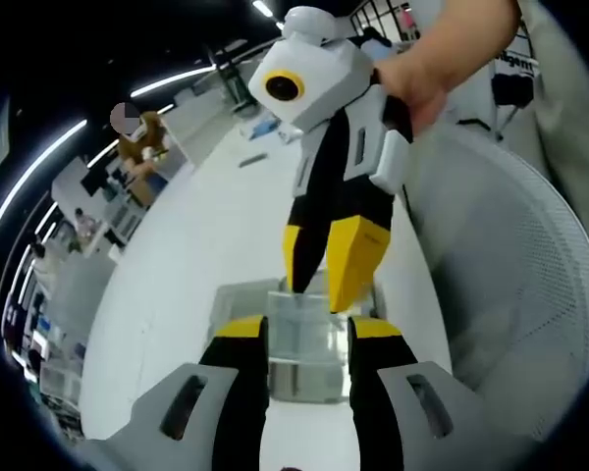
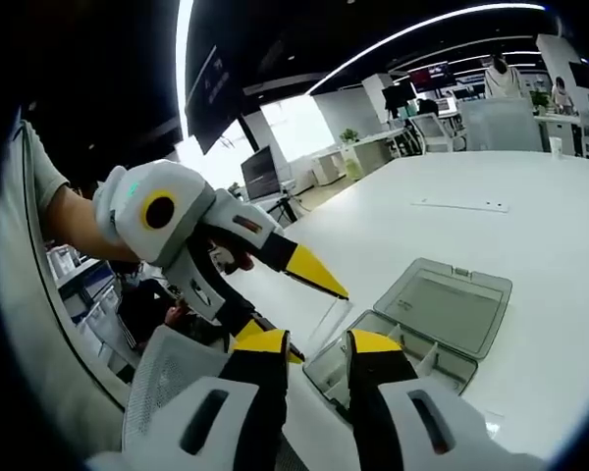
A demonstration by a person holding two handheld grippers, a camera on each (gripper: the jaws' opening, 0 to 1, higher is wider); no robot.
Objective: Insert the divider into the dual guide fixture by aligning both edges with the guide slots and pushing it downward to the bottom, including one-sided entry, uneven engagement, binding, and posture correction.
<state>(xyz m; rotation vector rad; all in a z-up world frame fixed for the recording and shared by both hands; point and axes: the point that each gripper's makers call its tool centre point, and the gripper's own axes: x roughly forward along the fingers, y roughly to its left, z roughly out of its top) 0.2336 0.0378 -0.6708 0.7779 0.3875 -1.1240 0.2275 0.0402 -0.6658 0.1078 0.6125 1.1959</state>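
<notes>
Low in the left gripper view, the left gripper (image 1: pixel 307 339) is narrowed on a thin, clear, slippery-looking divider (image 1: pixel 309 329), best held by its upper edge, while the right gripper (image 1: pixel 326 275) is part-open above it.

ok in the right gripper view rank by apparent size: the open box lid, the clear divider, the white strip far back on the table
1. open box lid
2. clear divider, faint and partly hidden, so unsure
3. white strip, though distance shrinks it

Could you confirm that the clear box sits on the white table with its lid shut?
Not quite: the lid is open, lying back flat beside the clear box, as the right gripper view shows. The box does sit on the white table.
</notes>
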